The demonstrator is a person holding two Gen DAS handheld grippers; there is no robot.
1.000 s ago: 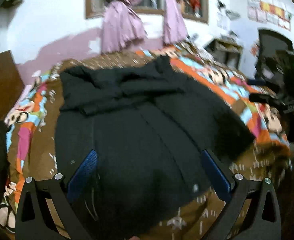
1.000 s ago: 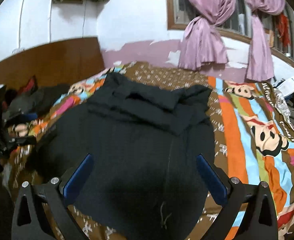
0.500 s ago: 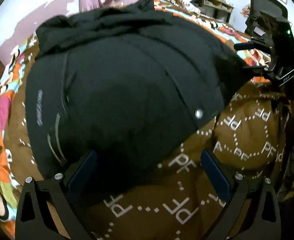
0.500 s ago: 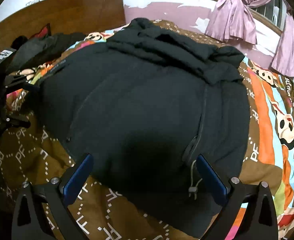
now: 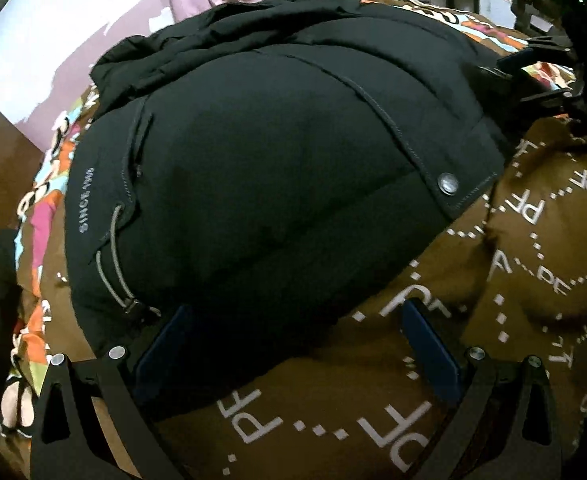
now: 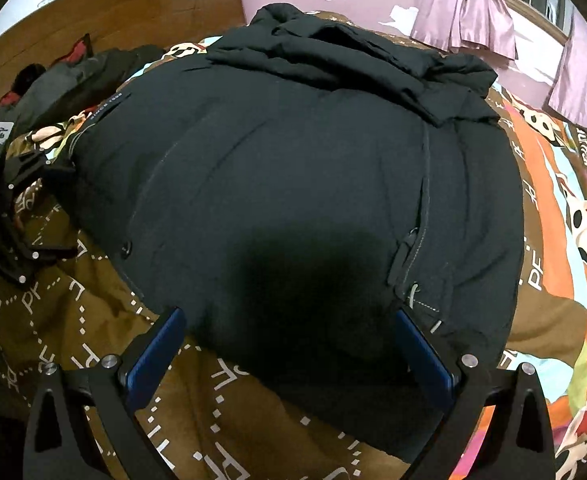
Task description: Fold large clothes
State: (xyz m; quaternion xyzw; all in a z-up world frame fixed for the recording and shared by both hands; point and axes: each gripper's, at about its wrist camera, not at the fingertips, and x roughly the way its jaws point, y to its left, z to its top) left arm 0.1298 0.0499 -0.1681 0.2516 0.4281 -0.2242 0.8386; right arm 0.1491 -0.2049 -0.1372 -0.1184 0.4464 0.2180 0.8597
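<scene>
Filling most of both views, a black padded jacket (image 5: 277, 168) lies spread on a bed covered by a brown bedspread (image 5: 533, 248) printed with white dotted lines and "PF" letters. In the left wrist view the jacket's hem runs across the lower middle of the frame, with a metal snap button (image 5: 448, 182) on its front flap at centre right and a grey drawcord (image 5: 111, 264) looping at the lower left. White lettering runs along the jacket's left edge. The left tongs (image 5: 293, 344) are spread wide at the bottom of the frame, gripping nothing; the left blue pad (image 5: 161, 348) lies against the jacket's hem, while the right pad rests over bare bedspread.

In the right wrist view the jacket (image 6: 313, 168) again takes up the centre, its hood and folded sleeves bunched toward the top of the frame. A zipper pull (image 6: 403, 258) shows at centre right. The right tongs (image 6: 289, 344) are also wide apart and empty, both blue pads just at the hem edge, whether touching it I cannot tell. The left tongs (image 6: 17, 216) appear at the left edge of this frame, beside the jacket's corner. A wooden headboard (image 6: 113, 12) stands in the upper left, pink curtains (image 6: 473, 12) hang at the upper right, and a striped cartoon sheet (image 6: 565, 216) shows along the right side.
</scene>
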